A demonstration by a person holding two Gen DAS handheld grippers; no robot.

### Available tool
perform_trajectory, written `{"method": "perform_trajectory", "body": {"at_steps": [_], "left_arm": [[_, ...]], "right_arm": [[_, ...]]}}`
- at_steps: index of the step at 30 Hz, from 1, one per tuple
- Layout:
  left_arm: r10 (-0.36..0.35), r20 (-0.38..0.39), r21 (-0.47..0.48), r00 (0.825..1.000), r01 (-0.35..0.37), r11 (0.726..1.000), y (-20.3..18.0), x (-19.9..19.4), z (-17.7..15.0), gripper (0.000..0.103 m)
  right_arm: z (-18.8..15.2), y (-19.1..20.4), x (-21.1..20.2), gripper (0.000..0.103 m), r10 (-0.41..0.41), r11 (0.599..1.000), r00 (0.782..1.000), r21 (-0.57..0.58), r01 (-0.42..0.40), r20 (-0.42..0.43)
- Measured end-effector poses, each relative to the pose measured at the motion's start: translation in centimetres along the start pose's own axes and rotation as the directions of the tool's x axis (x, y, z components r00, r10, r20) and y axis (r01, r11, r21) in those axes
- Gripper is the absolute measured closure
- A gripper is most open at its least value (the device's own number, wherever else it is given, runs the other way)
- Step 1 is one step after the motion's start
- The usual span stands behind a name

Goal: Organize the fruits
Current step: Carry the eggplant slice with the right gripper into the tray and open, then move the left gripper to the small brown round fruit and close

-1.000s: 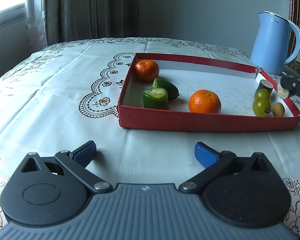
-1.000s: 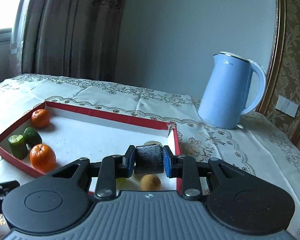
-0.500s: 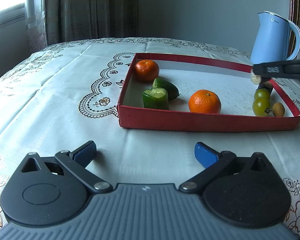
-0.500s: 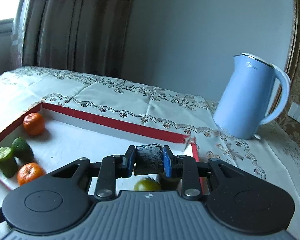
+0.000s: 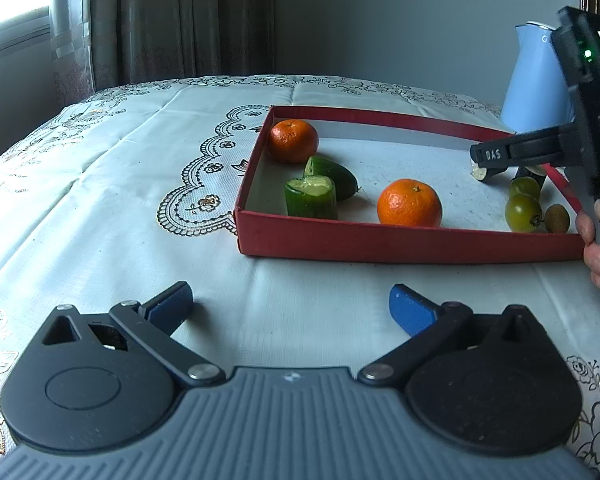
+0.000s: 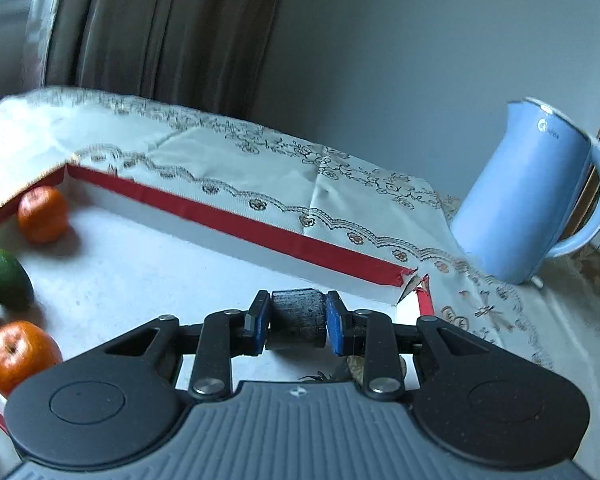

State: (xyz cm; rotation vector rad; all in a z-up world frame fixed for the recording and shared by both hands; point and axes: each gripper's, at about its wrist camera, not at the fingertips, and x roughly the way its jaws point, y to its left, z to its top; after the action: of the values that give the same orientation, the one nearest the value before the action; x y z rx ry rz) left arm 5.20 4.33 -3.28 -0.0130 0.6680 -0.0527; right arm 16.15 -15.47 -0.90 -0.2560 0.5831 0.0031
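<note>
My right gripper (image 6: 297, 314) is shut on a dark cucumber piece (image 6: 296, 324) and holds it just above the floor of the red tray (image 6: 236, 220), near the tray's right end. The left wrist view shows that gripper (image 5: 485, 165) reaching in from the right, a hand on its handle. My left gripper (image 5: 290, 304) stands open over bare tablecloth in front of the tray (image 5: 380, 240). The tray holds two oranges (image 5: 293, 140) (image 5: 410, 203), two green cucumber pieces (image 5: 311, 198) (image 5: 334, 176), two green round fruits (image 5: 523, 212) and a small brown fruit (image 5: 557, 218).
A light blue kettle (image 6: 532, 192) stands on the tablecloth beyond the tray's torn right corner (image 6: 414, 280). Curtains and a wall close off the far side. Patterned cloth lies to the left of the tray.
My right gripper has carried the dark piece leftward and down over the tray's right end, and has rolled a little. The left gripper has stayed where it was.
</note>
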Motion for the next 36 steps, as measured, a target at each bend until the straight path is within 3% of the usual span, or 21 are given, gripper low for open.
{"method": "perform_trajectory", "body": {"at_steps": [1, 3, 5, 6, 10, 15, 20, 26, 34, 36], "left_arm": [[0.0, 0.0, 0.0, 1.0, 0.0, 1.0, 0.0, 0.0, 0.0, 0.0], [0.001, 0.0, 0.001, 1.0, -0.001, 1.0, 0.0, 0.0, 0.0, 0.0], [0.0, 0.0, -0.001, 1.0, 0.0, 1.0, 0.0, 0.0, 0.0, 0.0], [-0.001, 0.001, -0.002, 1.0, 0.001, 1.0, 0.0, 0.0, 0.0, 0.0], [-0.014, 0.014, -0.009, 1.0, 0.014, 1.0, 0.2, -0.3, -0.1, 0.0], [-0.071, 0.091, -0.012, 0.993, 0.073, 0.997, 0.4, -2.2, -0.4, 0.0], [-0.154, 0.102, 0.039, 0.983, 0.151, 0.988, -1.6, -4.7, -0.9, 0.0], [-0.158, 0.117, 0.167, 0.981, 0.138, 0.976, -5.3, -6.0, -1.5, 0.0], [-0.153, 0.035, 0.147, 0.988, 0.146, 0.978, -7.2, -4.2, -1.4, 0.0], [-0.137, 0.023, 0.145, 0.99, 0.132, 0.981, -7.6, -3.8, -1.4, 0.007]], "right_arm": [[0.0, -0.2, -0.1, 0.07, 0.015, 1.0, 1.0, 0.004, -0.015, -0.002], [-0.2, -0.8, -0.7, 0.055, 0.037, 0.999, 0.999, 0.033, -0.038, 0.006], [-0.5, -1.8, -2.2, 0.025, 0.055, 0.995, 0.998, 0.076, -0.058, 0.038], [-0.8, -2.2, -3.1, 0.023, 0.061, 0.993, 0.996, 0.094, -0.067, 0.06], [-3.1, -4.2, -7.4, 0.023, 0.064, 0.985, 0.993, 0.153, -0.079, 0.102], [-7.8, -6.8, -11.1, 0.021, 0.052, 0.964, 0.992, 0.254, -0.079, 0.112], [-10.4, -8.7, -10.7, 0.021, 0.049, 0.941, 0.998, 0.333, -0.057, 0.034], [-11.5, -8.9, -10.2, 0.021, 0.029, 0.931, 1.0, 0.364, -0.023, -0.011], [-11.9, -9.0, -9.6, 0.021, 0.034, 0.928, 0.999, 0.371, -0.026, -0.016], [-11.9, -9.1, -9.6, 0.018, 0.041, 0.926, 0.999, 0.376, -0.034, -0.011]]}}
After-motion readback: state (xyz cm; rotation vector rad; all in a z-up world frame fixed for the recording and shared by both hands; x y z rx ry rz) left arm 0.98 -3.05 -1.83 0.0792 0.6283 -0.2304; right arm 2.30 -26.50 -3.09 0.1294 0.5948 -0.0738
